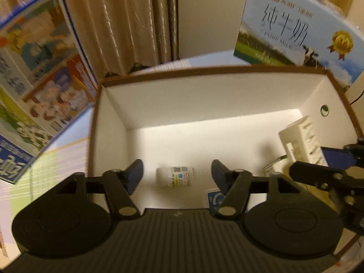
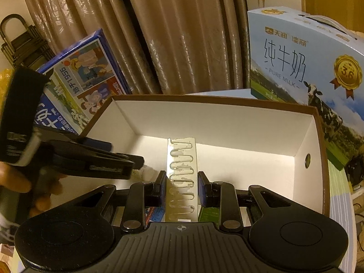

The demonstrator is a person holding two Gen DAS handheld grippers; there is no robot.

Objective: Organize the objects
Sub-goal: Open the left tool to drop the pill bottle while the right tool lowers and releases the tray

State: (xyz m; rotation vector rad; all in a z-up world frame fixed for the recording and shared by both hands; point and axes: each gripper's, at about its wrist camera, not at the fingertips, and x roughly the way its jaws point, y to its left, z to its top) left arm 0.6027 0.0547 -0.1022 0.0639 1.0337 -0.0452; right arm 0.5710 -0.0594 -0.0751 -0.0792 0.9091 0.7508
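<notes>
White little bottle [image 1: 174, 177] lies loose in our brown-rimmed box [image 1: 204, 71] between our left gripper [image 1: 177, 175] jaws, spread apart; our right gripper [image 2: 181, 187] jaws clamp the ribbed white block [image 2: 182, 177]

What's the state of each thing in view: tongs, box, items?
Left tongs: open, nothing between the pads.
Small white bottle: lying on its side on the box floor, free of the pads.
Right tongs: shut on the white slotted rack, held over the box.
Brown-rimmed box: open-topped, no lid on it.
Pure milk carton: upright behind the box.
Blue carton: tilted, left of the box.
</notes>
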